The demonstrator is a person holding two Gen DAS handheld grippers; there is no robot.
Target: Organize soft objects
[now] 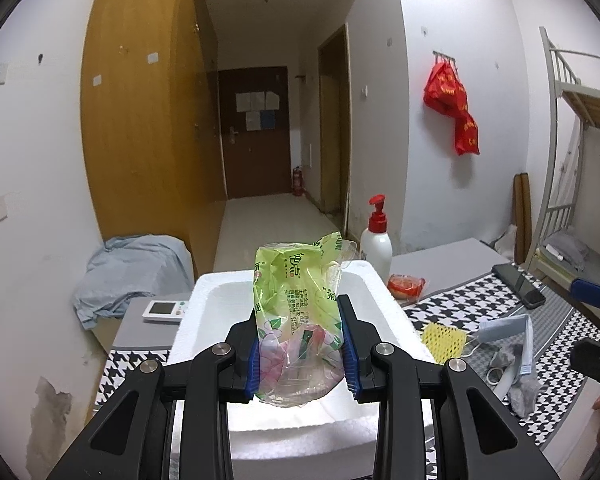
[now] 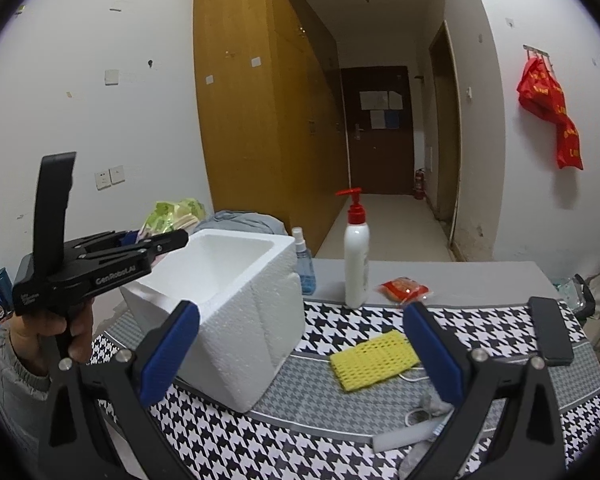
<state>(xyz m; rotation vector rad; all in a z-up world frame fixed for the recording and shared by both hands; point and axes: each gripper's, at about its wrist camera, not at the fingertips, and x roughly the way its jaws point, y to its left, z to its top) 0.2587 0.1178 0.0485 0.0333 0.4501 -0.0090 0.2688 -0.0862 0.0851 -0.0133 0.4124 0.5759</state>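
Observation:
My left gripper point(image 1: 300, 344) is shut on a green plastic tissue pack point(image 1: 300, 312), held upright over the open white foam box point(image 1: 384, 292). From the right wrist view the same left gripper point(image 2: 156, 240) hovers at the foam box's point(image 2: 236, 320) far left rim with the green pack point(image 2: 172, 212) sticking up. My right gripper point(image 2: 300, 352) stands open above the houndstooth cloth, nothing between its fingers. A yellow mesh sponge point(image 2: 374, 360) lies just beyond its right finger; grey cloth pieces and a white cord point(image 2: 424, 408) lie under that finger.
A white pump bottle point(image 2: 356, 256), a small blue spray bottle point(image 2: 304, 264) and a red snack packet point(image 2: 404, 290) stand behind the cloth. A black phone point(image 2: 550, 330) lies at the right. A remote point(image 1: 164, 310) and a blue garment point(image 1: 132, 272) sit left of the box.

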